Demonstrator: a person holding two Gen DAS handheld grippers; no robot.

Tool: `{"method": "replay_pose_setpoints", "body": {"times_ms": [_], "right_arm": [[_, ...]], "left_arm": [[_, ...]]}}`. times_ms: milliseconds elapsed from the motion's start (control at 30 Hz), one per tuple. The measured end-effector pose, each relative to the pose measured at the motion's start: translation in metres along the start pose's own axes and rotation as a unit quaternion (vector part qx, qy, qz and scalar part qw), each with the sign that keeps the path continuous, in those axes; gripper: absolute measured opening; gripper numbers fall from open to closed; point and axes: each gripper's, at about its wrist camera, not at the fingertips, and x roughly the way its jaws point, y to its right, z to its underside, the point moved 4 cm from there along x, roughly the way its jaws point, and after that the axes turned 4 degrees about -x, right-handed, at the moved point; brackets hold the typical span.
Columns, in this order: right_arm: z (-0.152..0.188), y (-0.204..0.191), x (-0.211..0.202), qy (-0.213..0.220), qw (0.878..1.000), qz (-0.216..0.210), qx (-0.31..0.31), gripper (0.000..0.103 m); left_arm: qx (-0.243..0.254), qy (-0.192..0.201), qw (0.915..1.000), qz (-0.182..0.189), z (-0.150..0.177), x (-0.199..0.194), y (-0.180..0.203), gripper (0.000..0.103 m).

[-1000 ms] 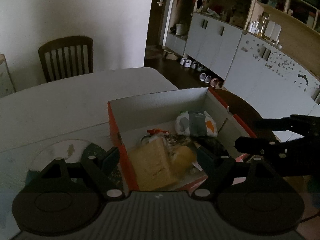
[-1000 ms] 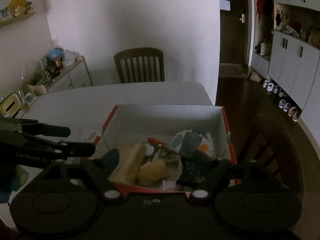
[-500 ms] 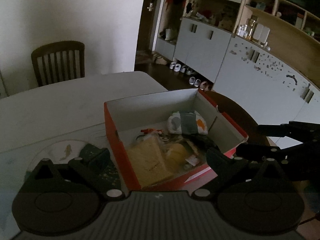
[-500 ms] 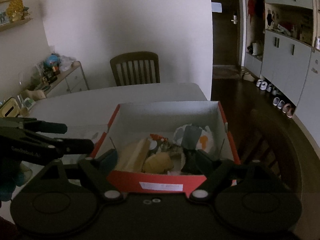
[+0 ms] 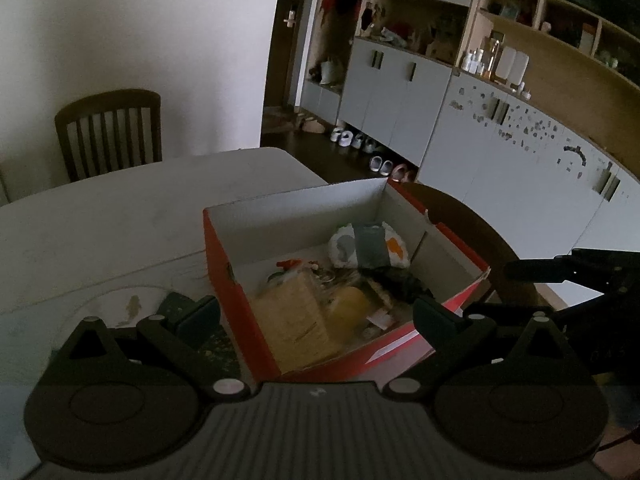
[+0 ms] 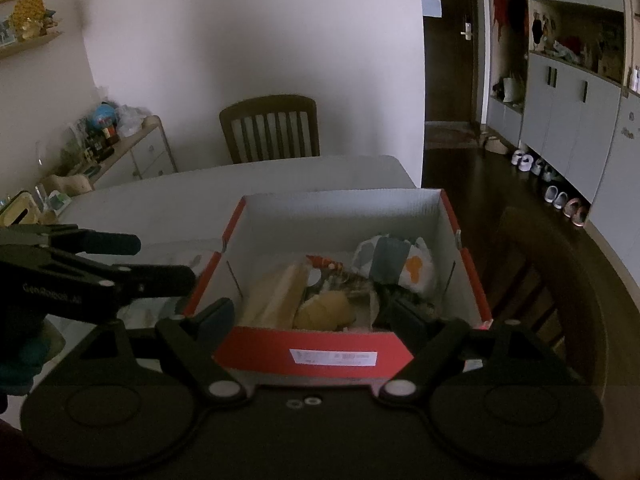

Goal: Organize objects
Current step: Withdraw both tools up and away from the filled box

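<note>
We hold the left gripper [image 5: 316, 316] wide and empty over the red box's [image 5: 218, 264] near left corner, at lower centre of frame. Our right gripper [image 6: 310, 314] is also wide, straddling the near wall without touching. Bare table [image 5: 120, 208] spreads toward upper left; a chair [image 6: 532, 280] crowds the box's right edge.

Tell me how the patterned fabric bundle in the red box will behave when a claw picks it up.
The patterned fabric bundle looks soft and puffy, so it will probably squash under the pads and sag rather than stay stiff. It seems light for its bulk. Lying among clutter in the red box, it may drag neighbours along.
</note>
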Motion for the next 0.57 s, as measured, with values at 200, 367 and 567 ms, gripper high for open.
{"method": "replay_pose_setpoints", "body": {"times_ms": [200, 367, 567], "right_arm": [[0.0014, 0.0, 0.0031, -0.003, 1.0, 0.001, 0.003, 0.085], [0.0008, -0.0005, 0.0032, -0.002, 1.0, 0.0, 0.004, 0.085], [0.0014, -0.0015, 0.0028, -0.001, 1.0, 0.003, 0.005, 0.086]], "left_arm": [[0.0, -0.016, 0.9998, 0.012, 0.0031, 0.0038, -0.0007, 0.103], [-0.002, -0.028, 0.9996, 0.008, 0.0056, 0.0068, -0.0024, 0.103], [-0.014, -0.038, 0.9991, 0.011, 0.0086, 0.0075, -0.008, 0.103]]}}
